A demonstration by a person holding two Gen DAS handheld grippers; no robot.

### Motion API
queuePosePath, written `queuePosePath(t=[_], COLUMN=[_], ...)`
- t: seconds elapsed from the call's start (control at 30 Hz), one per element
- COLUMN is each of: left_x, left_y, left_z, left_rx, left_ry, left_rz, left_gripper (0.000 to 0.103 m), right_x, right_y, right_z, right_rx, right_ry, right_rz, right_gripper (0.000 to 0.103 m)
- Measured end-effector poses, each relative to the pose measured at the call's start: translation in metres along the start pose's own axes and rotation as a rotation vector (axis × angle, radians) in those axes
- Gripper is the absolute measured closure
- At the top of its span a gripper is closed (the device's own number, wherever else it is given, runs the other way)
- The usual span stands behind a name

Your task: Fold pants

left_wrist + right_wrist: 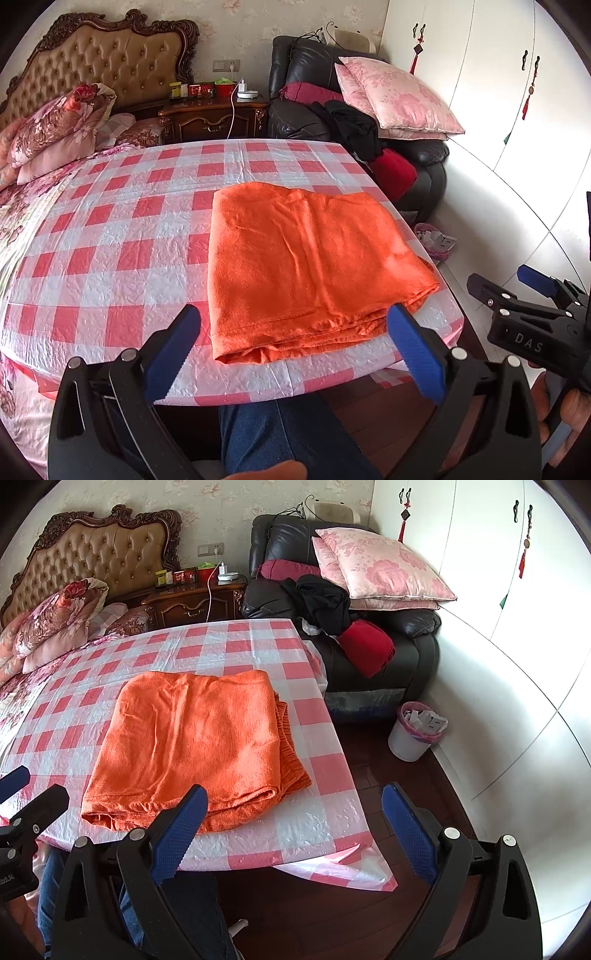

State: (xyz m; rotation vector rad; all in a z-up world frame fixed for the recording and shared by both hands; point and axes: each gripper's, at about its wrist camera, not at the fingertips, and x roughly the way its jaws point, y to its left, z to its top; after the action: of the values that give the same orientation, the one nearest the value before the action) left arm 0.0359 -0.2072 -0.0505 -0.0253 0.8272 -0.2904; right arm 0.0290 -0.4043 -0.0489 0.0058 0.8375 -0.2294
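The orange pants (pixel 310 266) (pixel 192 746) lie folded into a flat rectangle on the red-and-white checked table cover (pixel 110 229) (pixel 317 716), near its front right corner. My left gripper (pixel 295 321) hovers open just before the folded near edge, holding nothing; its blue pads stand wide apart. My right gripper (pixel 295 805) is open too, held off the table's front right corner with its left pad over the pants' near edge. In the left wrist view the right gripper (pixel 517 291) shows at the right, with fingers of a hand on its handle.
A black leather armchair (pixel 413 642) piled with pink pillows (pixel 380 568), dark clothes and a red cloth stands beyond the table. A white bin (pixel 413 734) sits on the dark floor by the white wardrobe (pixel 498 590). A bed (pixel 37 155) lies left. The person's jeans-clad leg (pixel 280 435) is below.
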Motion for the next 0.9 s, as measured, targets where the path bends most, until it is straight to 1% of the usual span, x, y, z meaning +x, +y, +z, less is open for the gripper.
queuePosePath(t=[0.9], left_x=[-0.0012], left_y=[0.0007], left_z=[-0.0010], left_rx=[0.006], left_ry=[-0.004], left_rz=[0.001], left_gripper=[0.002], right_x=[0.0007], right_y=[0.0018], right_z=[-0.0034], right_rx=[0.000], right_ry=[0.004], right_rz=[0.008], right_gripper=[0.012])
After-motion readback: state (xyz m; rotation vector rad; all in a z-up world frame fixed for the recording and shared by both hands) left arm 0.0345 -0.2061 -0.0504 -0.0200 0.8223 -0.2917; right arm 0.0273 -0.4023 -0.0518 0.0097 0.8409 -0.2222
